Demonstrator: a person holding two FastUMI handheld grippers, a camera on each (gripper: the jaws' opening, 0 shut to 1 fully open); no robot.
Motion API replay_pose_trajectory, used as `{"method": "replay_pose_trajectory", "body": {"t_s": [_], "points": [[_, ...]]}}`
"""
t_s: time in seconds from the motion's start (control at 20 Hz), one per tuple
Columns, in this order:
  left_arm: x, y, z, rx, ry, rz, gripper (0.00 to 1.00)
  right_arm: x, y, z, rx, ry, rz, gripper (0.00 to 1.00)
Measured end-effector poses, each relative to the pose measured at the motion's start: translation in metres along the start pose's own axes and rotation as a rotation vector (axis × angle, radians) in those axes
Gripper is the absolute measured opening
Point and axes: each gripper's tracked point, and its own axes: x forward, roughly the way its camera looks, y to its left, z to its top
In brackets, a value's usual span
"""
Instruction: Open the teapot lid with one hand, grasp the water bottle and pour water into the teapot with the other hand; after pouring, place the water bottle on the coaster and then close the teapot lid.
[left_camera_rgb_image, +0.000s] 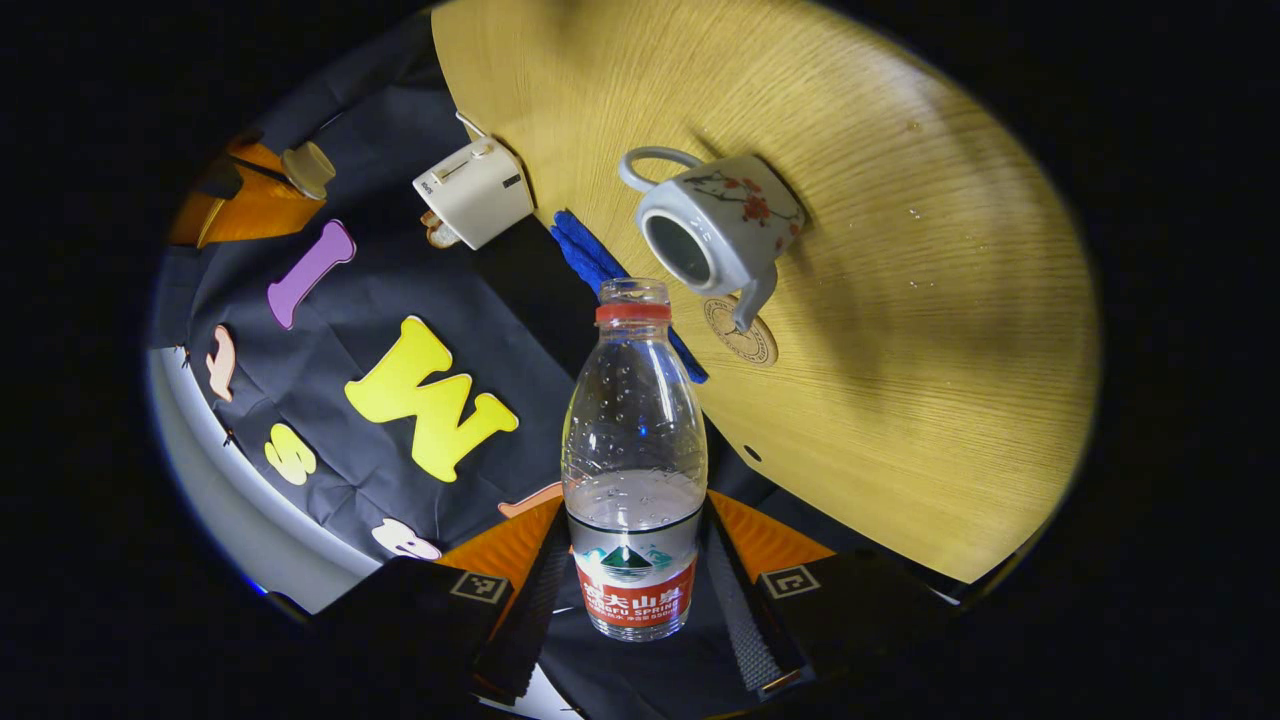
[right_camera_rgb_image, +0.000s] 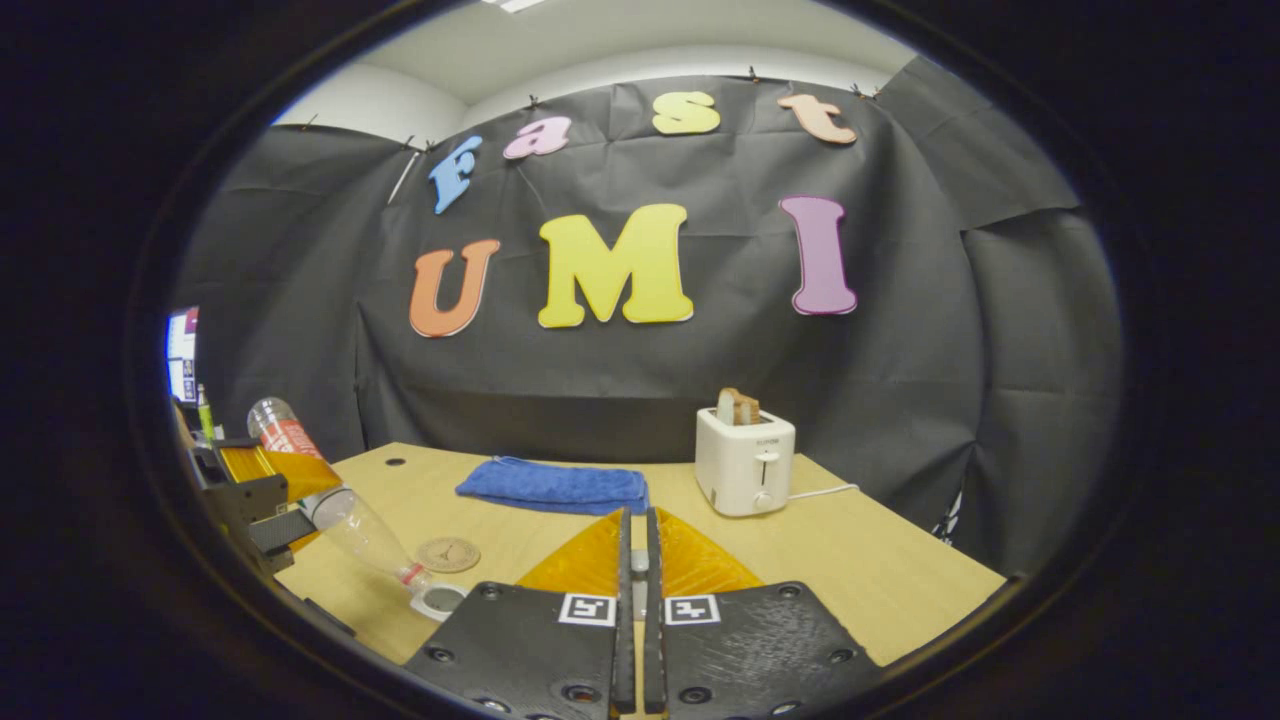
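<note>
Clear plastic, the water bottle (left_camera_rgb_image: 634, 470) is tipping neck-first toward the open teapot (left_camera_rgb_image: 716, 232), clamped at its labelled base in the left gripper (left_camera_rgb_image: 634, 610). The teapot is sitting beside the coaster (left_camera_rgb_image: 741, 331) near the bench's (left_camera_rgb_image: 900, 400) front-left edge, so the pourer should be keeping the mouth centred over the opening. The right gripper (right_camera_rgb_image: 636, 560) is hovering with fingers pressed nearly together, whether on the lid, one cannot tell.

Left gripper view: you look down, rolled, close over the teapot (left_camera_rgb_image: 722, 225) and table (left_camera_rgb_image: 900, 400) | Right gripper view: you face level toward the far wall, low over the table | Shared: toaster (left_camera_rgb_image: 474, 190) (right_camera_rgb_image: 744, 460), blue cloth (left_camera_rgb_image: 590, 255) (right_camera_rgb_image: 553, 485), coaster (left_camera_rgb_image: 742, 334) (right_camera_rgb_image: 448, 554)
</note>
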Motion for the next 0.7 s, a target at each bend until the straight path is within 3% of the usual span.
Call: {"method": "replay_pose_trajectory", "body": {"t_s": [0.15,0.25,0.3,0.35,0.4,0.5,0.7], "points": [[0.000,-0.003,0.000,-0.028,-0.006,0.007,0.77,-0.001,0.002,-0.001,-0.006,0.003,0.004,0.03],[0.004,-0.010,0.002,-0.116,-0.029,0.009,0.76,-0.001,-0.001,-0.001,-0.013,0.000,-0.002,0.03],[0.006,-0.013,0.003,-0.196,-0.044,0.007,0.80,-0.002,-0.002,0.001,-0.016,-0.006,-0.006,0.03],[0.008,-0.023,0.005,-0.289,-0.056,-0.007,0.76,-0.003,-0.005,0.003,-0.017,-0.013,-0.012,0.03],[0.010,-0.031,0.007,-0.381,-0.075,-0.015,0.80,-0.003,-0.006,0.005,-0.017,-0.018,-0.016,0.03],[0.011,-0.034,0.011,-0.545,-0.101,-0.020,0.76,-0.002,-0.008,0.003,-0.020,-0.014,-0.026,0.03],[0.007,-0.028,0.007,-0.863,-0.139,0.013,0.76,-0.008,-0.011,0.010,-0.024,-0.021,-0.047,0.03]]}}
